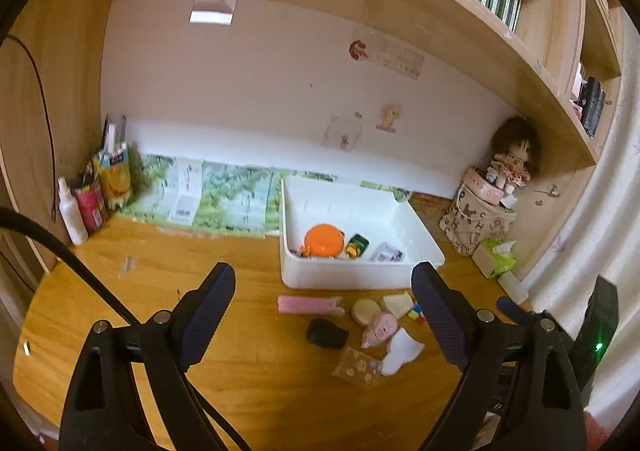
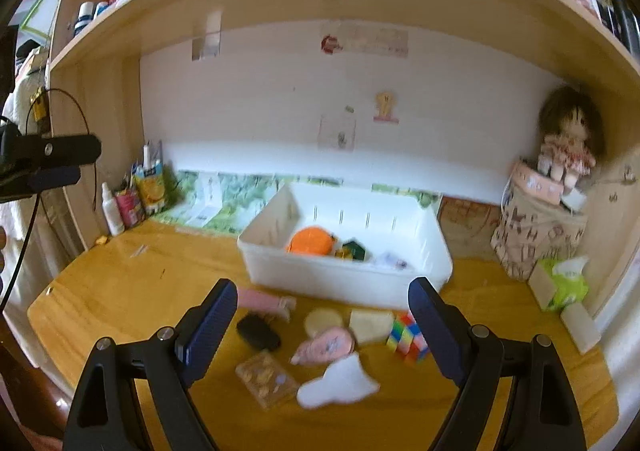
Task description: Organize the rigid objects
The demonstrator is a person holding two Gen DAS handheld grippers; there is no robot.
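A white bin stands on the wooden desk and holds an orange round thing, a green and yellow item and a small packet. In front of it lie a pink bar, a black object, a round beige disc, a pink figure, a white flat piece, a clear patterned case and a colour cube. My left gripper and right gripper are both open and empty above them.
Cans, a carton and a white bottle stand at the back left. A doll sits on a patterned bag at the back right, with a tissue pack beside it. Green books lean on the wall. A shelf hangs overhead.
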